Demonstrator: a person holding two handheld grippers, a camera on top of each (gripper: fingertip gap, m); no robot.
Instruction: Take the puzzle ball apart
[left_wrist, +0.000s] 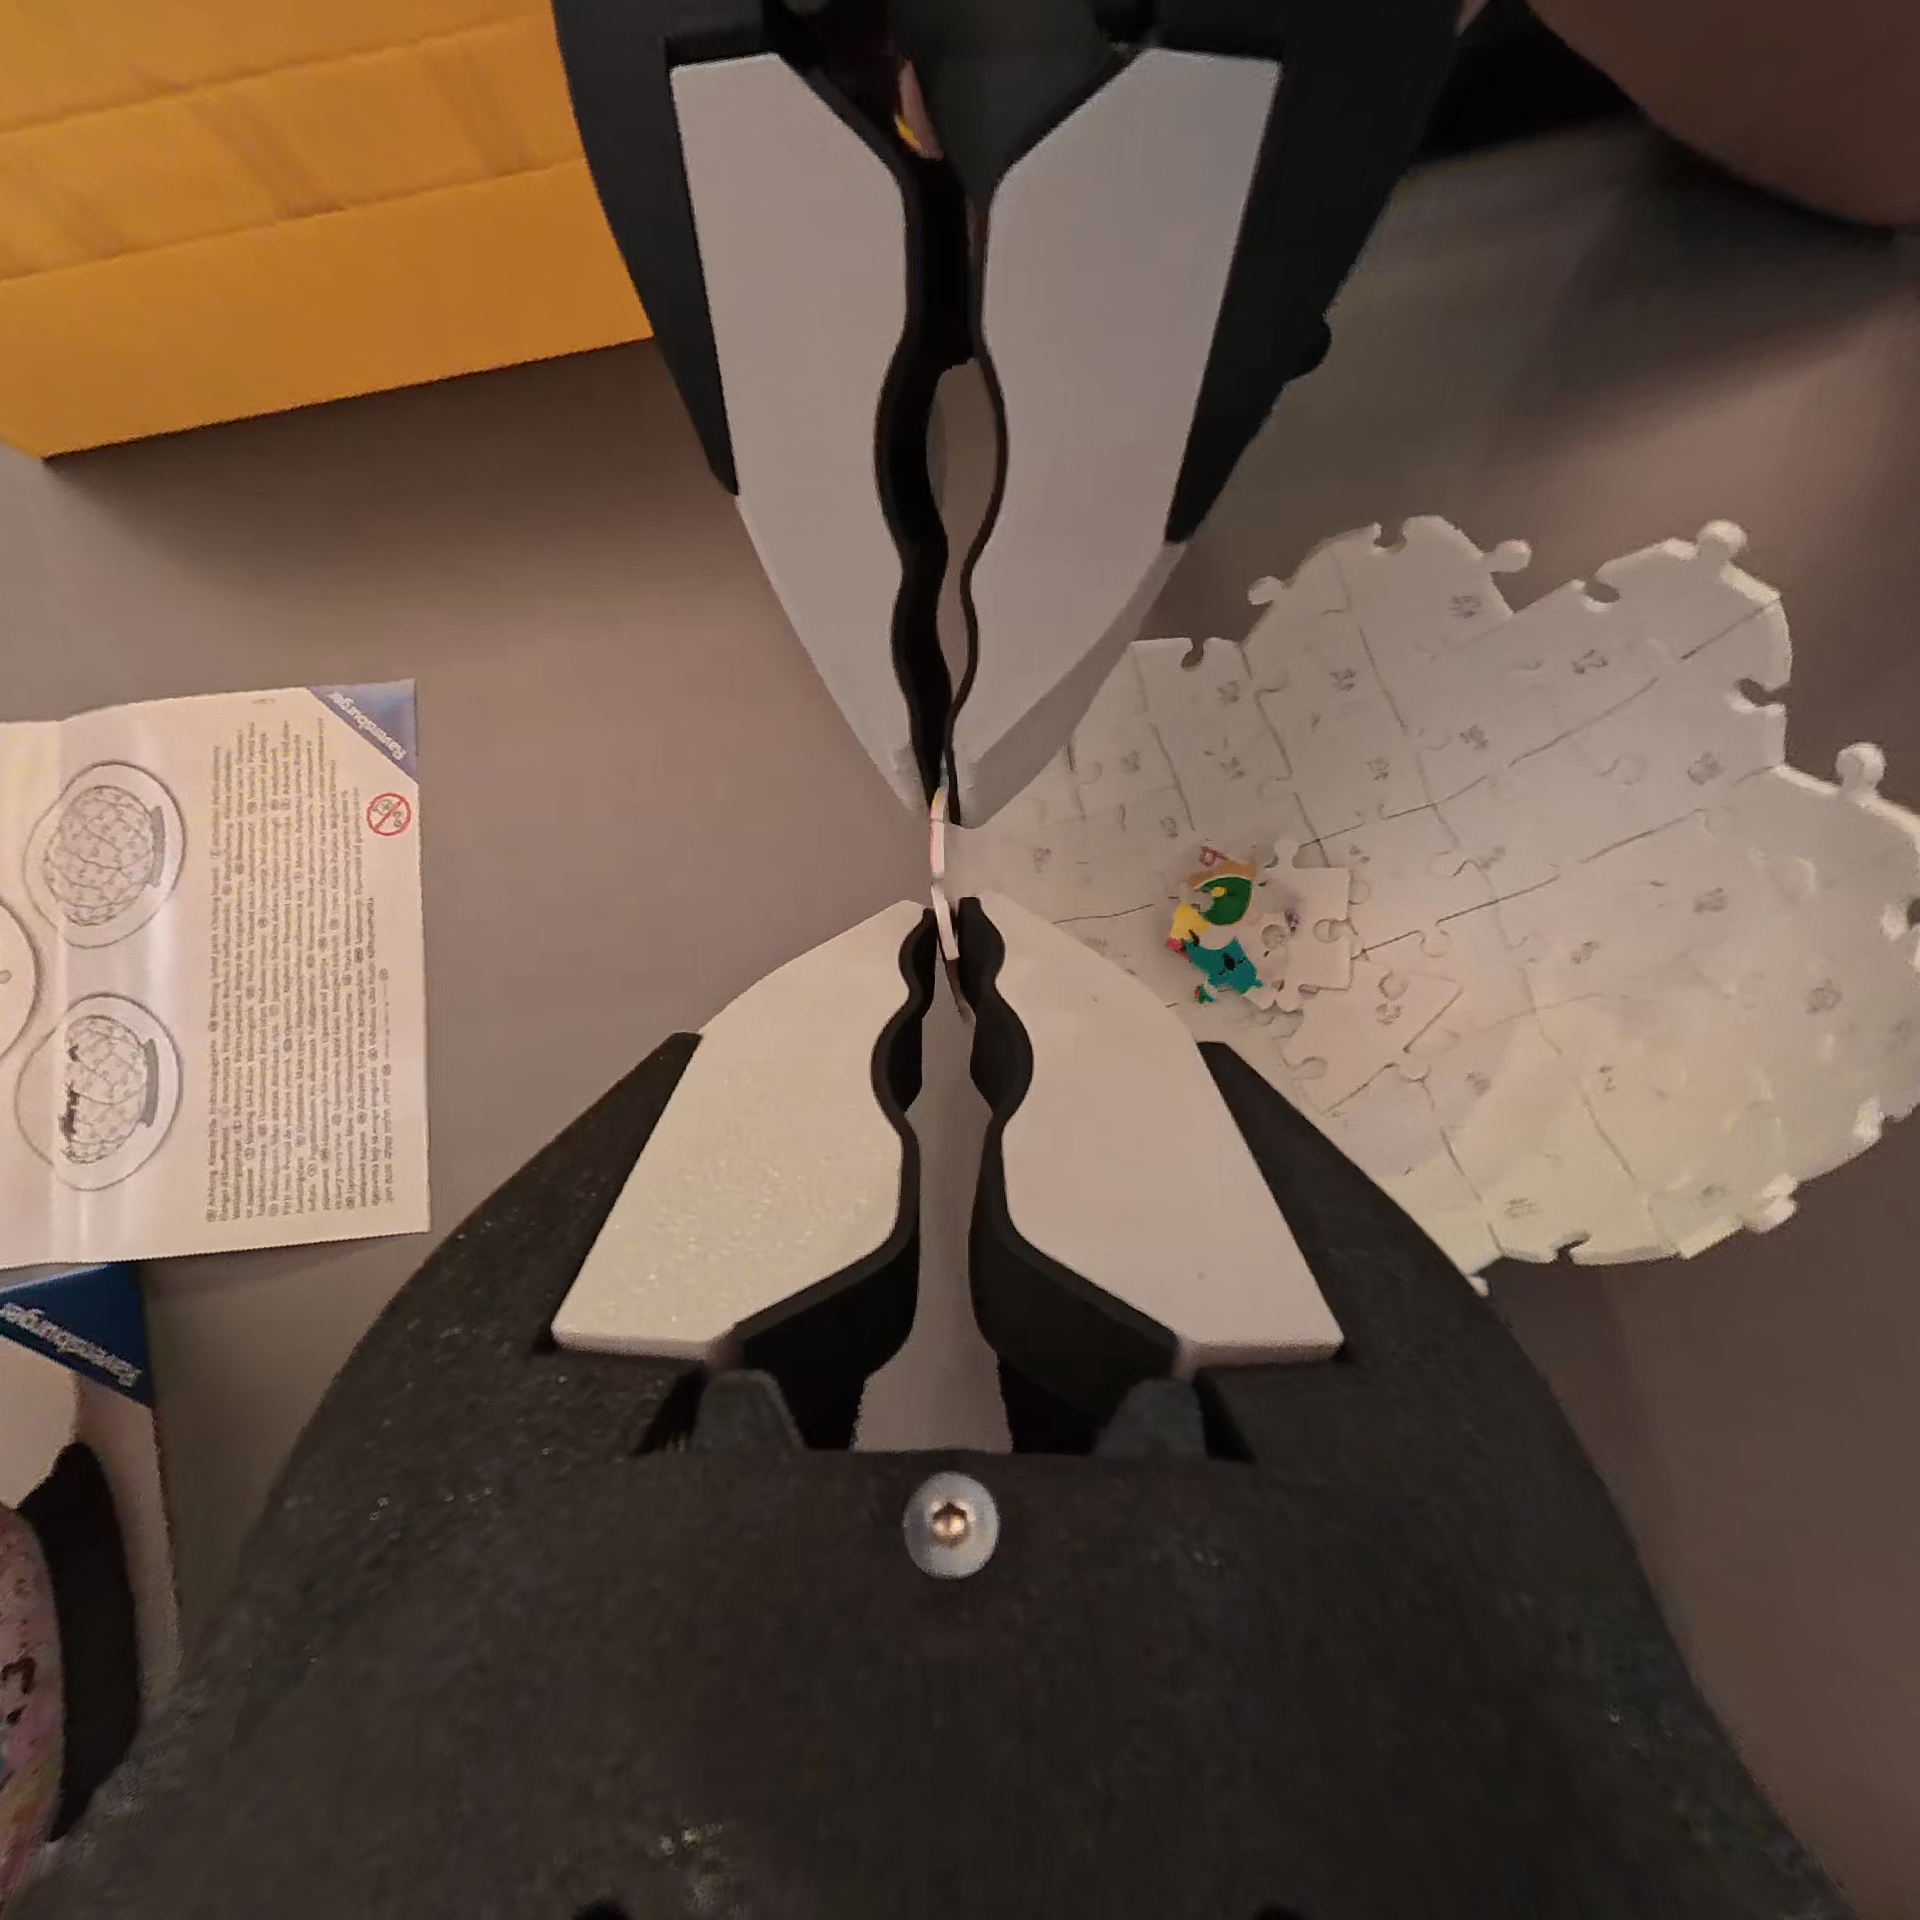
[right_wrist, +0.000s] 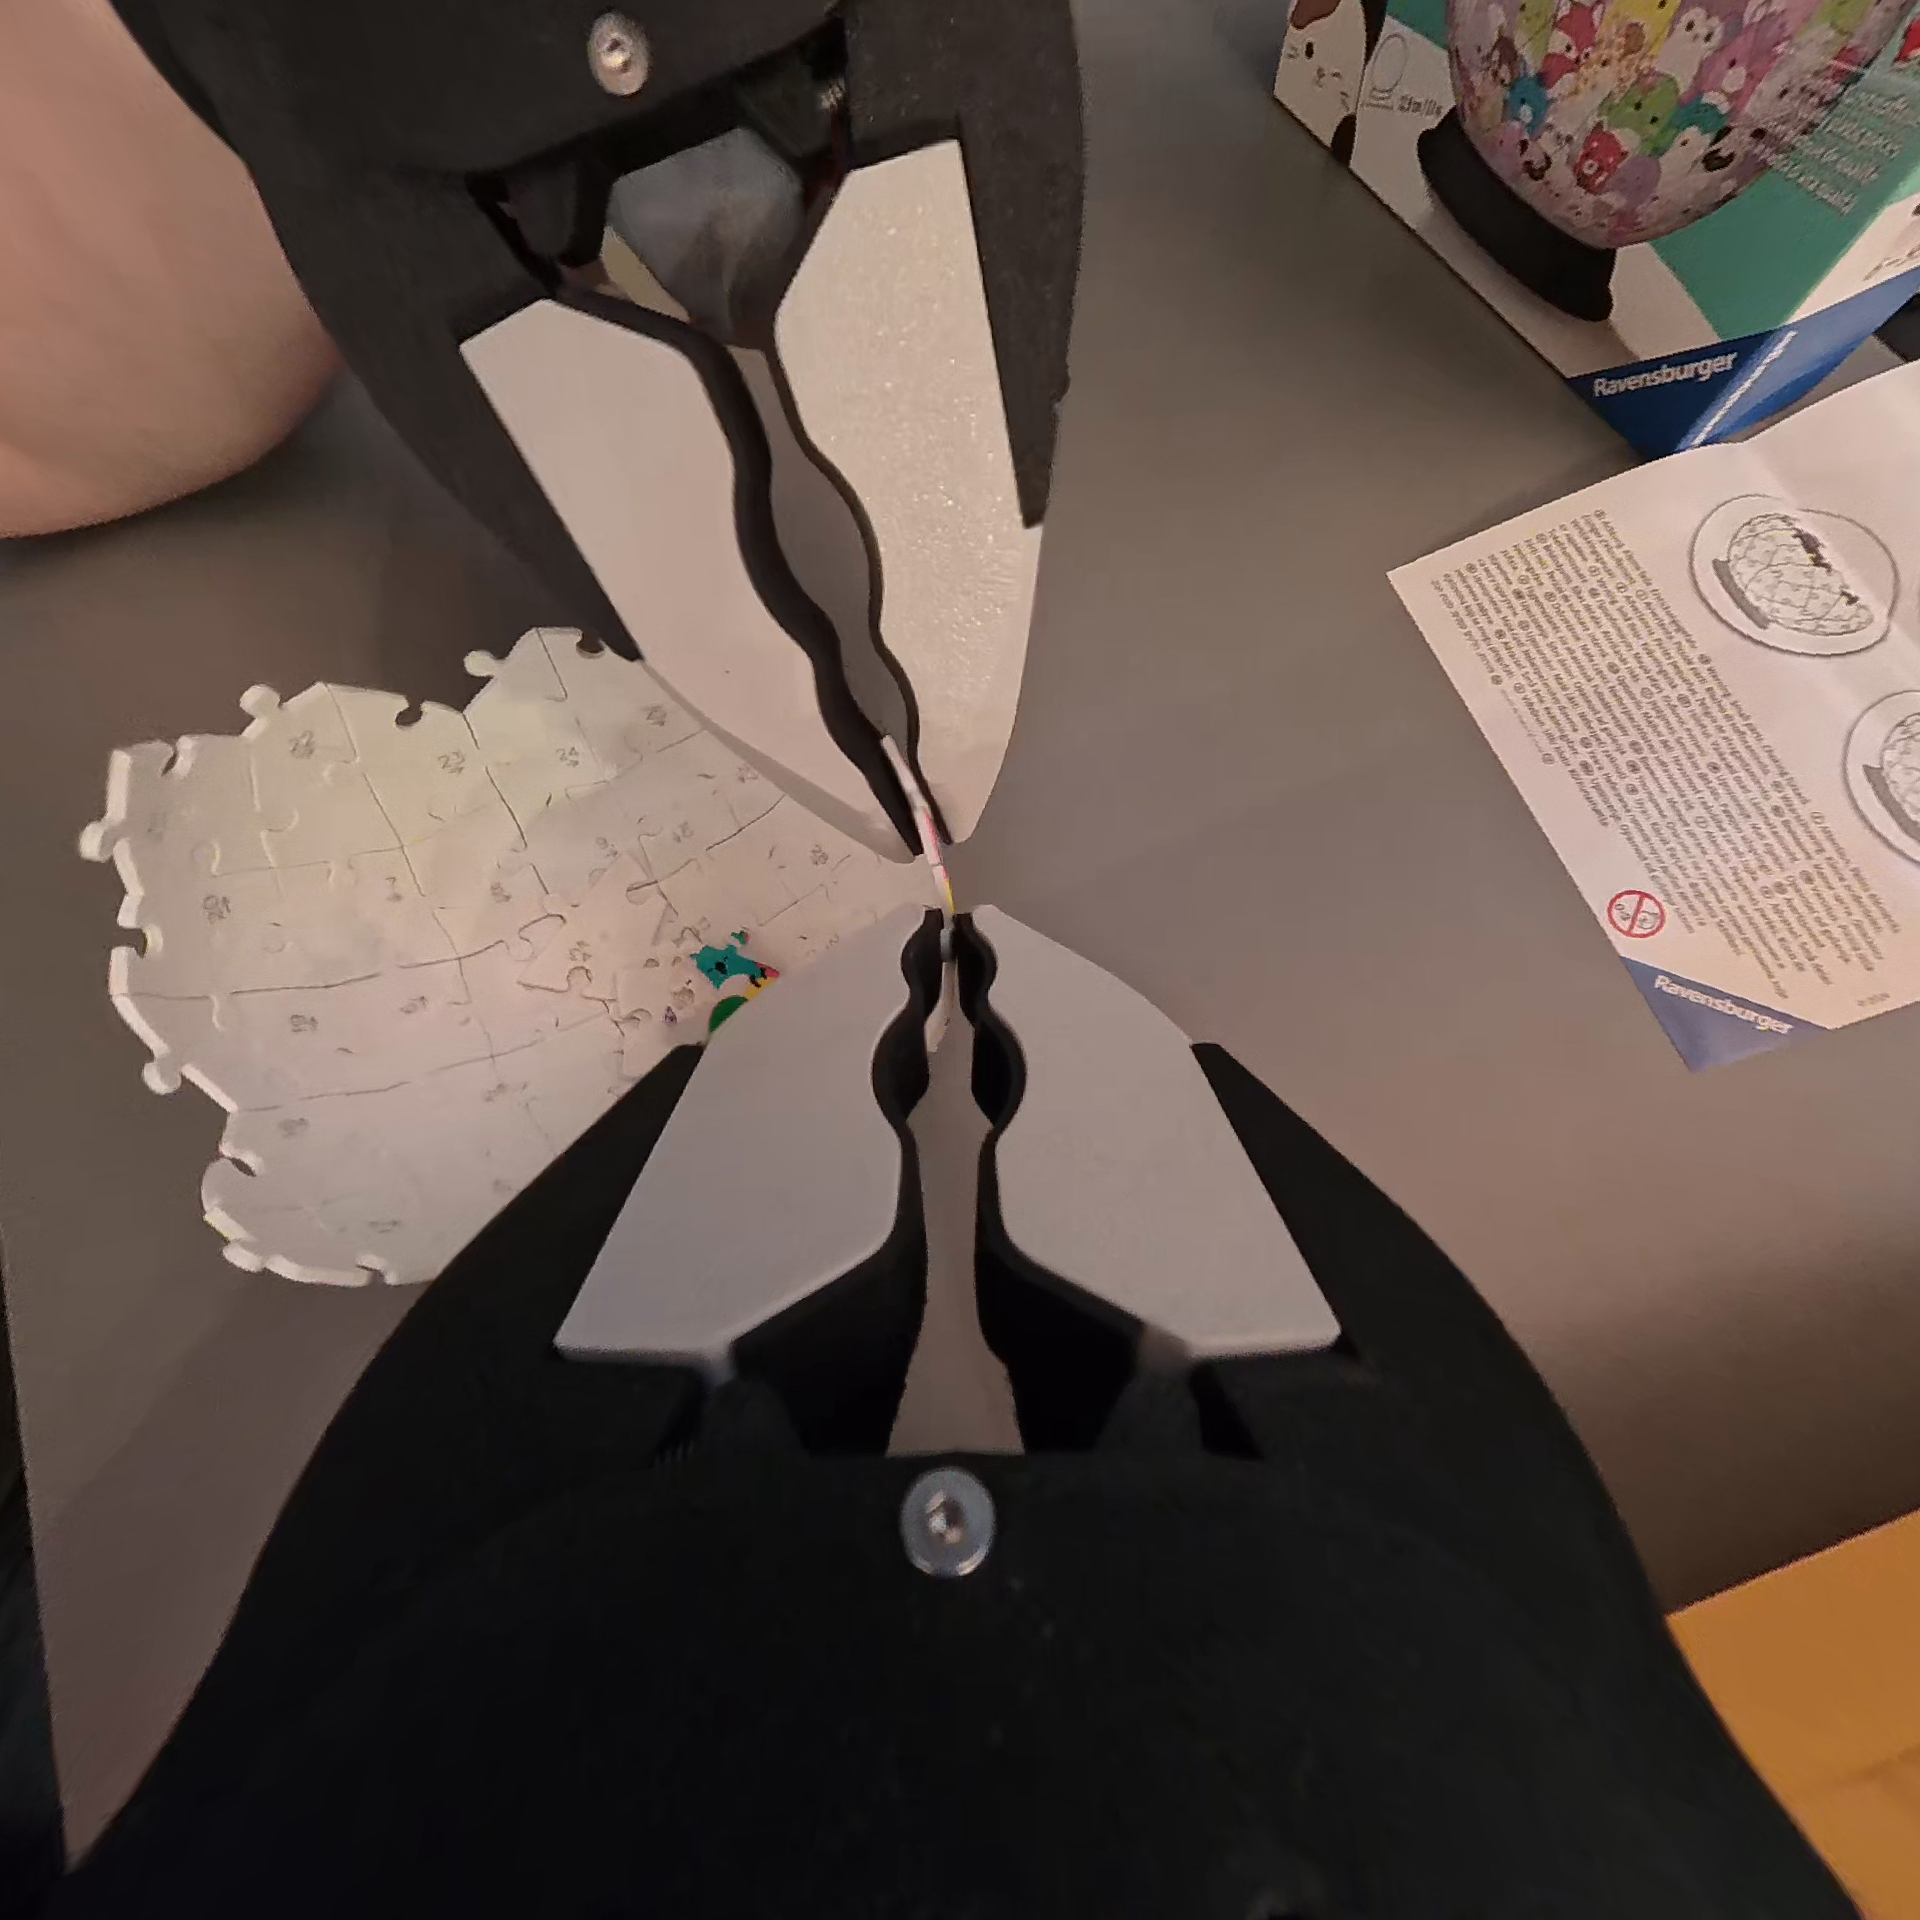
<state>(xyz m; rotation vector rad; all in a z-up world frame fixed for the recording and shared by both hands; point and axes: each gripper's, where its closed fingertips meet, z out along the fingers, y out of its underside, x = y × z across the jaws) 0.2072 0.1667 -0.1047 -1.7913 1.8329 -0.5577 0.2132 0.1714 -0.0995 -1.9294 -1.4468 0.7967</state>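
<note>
A white shell section of the puzzle ball lies inside-up on the grey table, with a few loose coloured pieces in it. It also shows in the right wrist view. My left gripper and my right gripper meet tip to tip just above the shell's edge. Each is shut on a thin puzzle piece seen edge-on. I cannot tell whether the pieces are still interlocked. In the right wrist view my right gripper faces my left gripper, with the pieces between them.
A folded instruction leaflet lies beside the grippers. The puzzle box stands behind it. A yellow surface borders the table. A person's arm rests near the shell. My two grippers' fingertips are within a few centimetres of each other.
</note>
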